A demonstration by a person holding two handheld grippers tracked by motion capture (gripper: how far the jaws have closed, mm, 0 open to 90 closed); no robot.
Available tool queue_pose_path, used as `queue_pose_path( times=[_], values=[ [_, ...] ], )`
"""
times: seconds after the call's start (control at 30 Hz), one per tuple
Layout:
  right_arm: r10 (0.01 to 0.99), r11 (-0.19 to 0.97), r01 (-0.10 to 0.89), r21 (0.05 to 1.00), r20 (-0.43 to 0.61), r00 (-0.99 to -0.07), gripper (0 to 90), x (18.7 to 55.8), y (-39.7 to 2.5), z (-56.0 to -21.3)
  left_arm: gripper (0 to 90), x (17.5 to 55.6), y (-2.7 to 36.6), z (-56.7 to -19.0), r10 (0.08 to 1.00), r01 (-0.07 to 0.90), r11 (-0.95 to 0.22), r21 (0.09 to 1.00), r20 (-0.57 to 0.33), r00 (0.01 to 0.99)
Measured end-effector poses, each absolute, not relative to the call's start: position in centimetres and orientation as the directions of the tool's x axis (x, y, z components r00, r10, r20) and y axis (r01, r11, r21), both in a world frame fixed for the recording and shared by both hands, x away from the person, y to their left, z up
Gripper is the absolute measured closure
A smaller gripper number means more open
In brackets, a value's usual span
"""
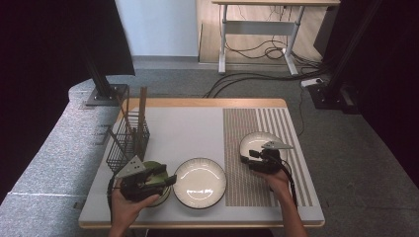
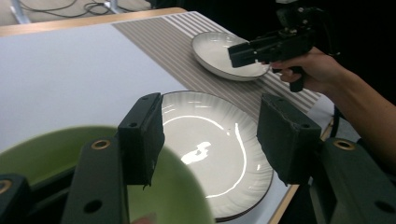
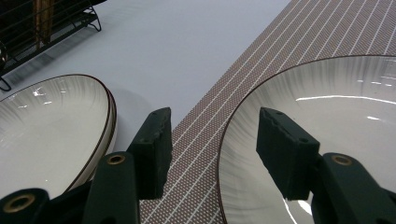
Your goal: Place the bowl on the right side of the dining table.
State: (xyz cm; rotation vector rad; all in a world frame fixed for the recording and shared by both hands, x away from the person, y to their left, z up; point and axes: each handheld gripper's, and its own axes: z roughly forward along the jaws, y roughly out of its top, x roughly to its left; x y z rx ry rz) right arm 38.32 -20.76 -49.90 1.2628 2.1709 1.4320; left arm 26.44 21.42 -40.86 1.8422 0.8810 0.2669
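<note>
Worktop (image 1: pixel 197 128): pale wooden-edged top, grey mat on most of it, brown striped mat (image 1: pixel 276 128) on the right part.
Left gripper (image 2: pixel 210 140): jaws apart, astride the rim of the green bowl (image 2: pixel 56 154); one jaw inside the bowl, the other outside it.
Green bowl: just left of the middle plate (image 1: pixel 200 181), at the near edge.
Right gripper (image 3: pixel 212 149): jaws apart, astride the near rim of the right-hand plate (image 3: pixel 336 121); not pressing on it.
Right-hand plate: white, dark-rimmed, on the striped mat, right of the middle plate.
Wire rack (image 1: pixel 127 140): black, behind the green bowl, left of the middle plate.
Floor (image 1: pixel 188 84): grey carpet, cables beyond the worktop.
</note>
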Motion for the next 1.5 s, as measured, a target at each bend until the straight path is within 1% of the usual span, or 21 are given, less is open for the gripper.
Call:
queue_pose_path(
  times=[0.47,0.73,1.0,1.5],
  values=[
    [0.774,0.148,0.53,0.835,0.236,-0.588,45.5,38.4,-20.7,-50.1,41.9,25.9,25.7,-40.7,0.734,0.477,-0.138,0.868,-0.233,0.638],
    [0.775,0.164,0.533,0.83,0.225,-0.59,45.1,38.5,-20.6,-50.2,42.7,25.7,28.0,-40.7,0.78,0.49,-0.082,0.868,-0.251,0.574],
    [0.781,0.156,0.538,0.828,0.23,-0.58,45.1,38.5,-20.8,-50.3,43.7,26.0,28.8,-41.1,0.788,0.507,-0.067,0.859,-0.266,0.555],
    [0.788,0.145,0.542,0.828,0.234,-0.569,45.1,38.6,-21.0,-50.3,43.9,26.7,29.0,-42.0,0.796,0.53,-0.063,0.845,-0.278,0.537]
  ],
)
